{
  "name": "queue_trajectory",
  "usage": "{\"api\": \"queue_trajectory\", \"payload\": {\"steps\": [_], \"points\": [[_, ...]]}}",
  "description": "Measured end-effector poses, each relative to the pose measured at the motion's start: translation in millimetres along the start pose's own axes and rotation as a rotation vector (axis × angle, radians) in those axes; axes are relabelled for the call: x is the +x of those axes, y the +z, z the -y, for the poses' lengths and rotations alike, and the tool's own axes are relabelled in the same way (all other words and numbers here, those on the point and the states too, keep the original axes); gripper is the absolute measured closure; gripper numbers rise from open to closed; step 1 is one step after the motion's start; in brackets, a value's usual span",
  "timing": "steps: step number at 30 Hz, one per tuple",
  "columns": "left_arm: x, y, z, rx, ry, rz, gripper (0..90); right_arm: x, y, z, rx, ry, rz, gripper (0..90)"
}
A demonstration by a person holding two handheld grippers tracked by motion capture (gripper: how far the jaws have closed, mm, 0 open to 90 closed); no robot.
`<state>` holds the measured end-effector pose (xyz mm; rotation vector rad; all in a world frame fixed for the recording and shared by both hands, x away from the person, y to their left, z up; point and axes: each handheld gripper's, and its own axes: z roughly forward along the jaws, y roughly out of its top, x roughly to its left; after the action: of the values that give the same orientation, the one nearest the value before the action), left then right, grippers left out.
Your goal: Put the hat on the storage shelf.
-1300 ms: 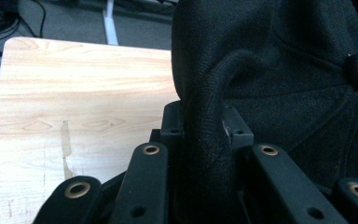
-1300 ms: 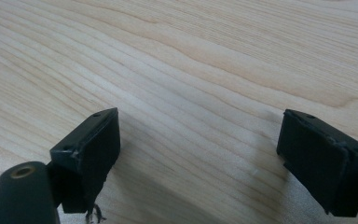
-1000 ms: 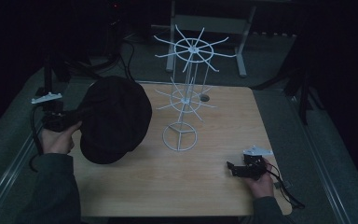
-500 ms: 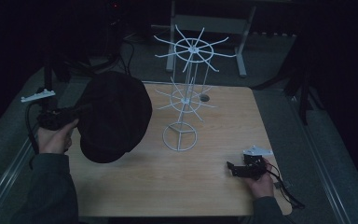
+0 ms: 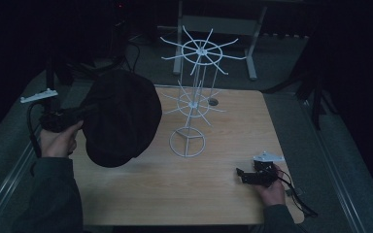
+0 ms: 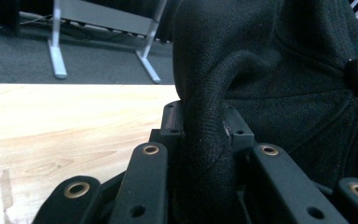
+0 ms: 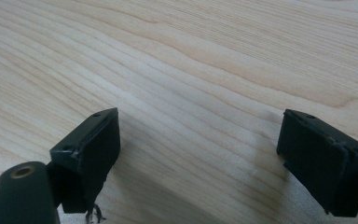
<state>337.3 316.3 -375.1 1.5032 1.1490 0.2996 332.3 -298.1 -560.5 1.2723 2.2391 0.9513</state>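
We had one soft black fabric cap pinched by a fold of its cloth in our left gripper, held above the table's left side beside one white wire two-tier rack. It looked light and floppy, so a grip on the rim seemed safest. Our right gripper rested on the wooden table, jaws spread and empty.

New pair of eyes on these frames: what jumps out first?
A big black cap held up over the table's left side, a fold of its fabric pinched in the left claw. Next, the white wire rack standing mid-table. The right claw rests open on bare wood at the table's near right corner.
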Motion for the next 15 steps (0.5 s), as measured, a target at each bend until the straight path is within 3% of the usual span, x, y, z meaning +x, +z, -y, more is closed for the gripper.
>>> {"api": "queue_trajectory", "payload": {"steps": [15], "points": [[-9.1, -4.0, -10.8, -0.032, 0.014, 0.052, 76.0, 0.0, 0.1, 0.0, -0.001, 0.001, 0.001, 13.2]]}}
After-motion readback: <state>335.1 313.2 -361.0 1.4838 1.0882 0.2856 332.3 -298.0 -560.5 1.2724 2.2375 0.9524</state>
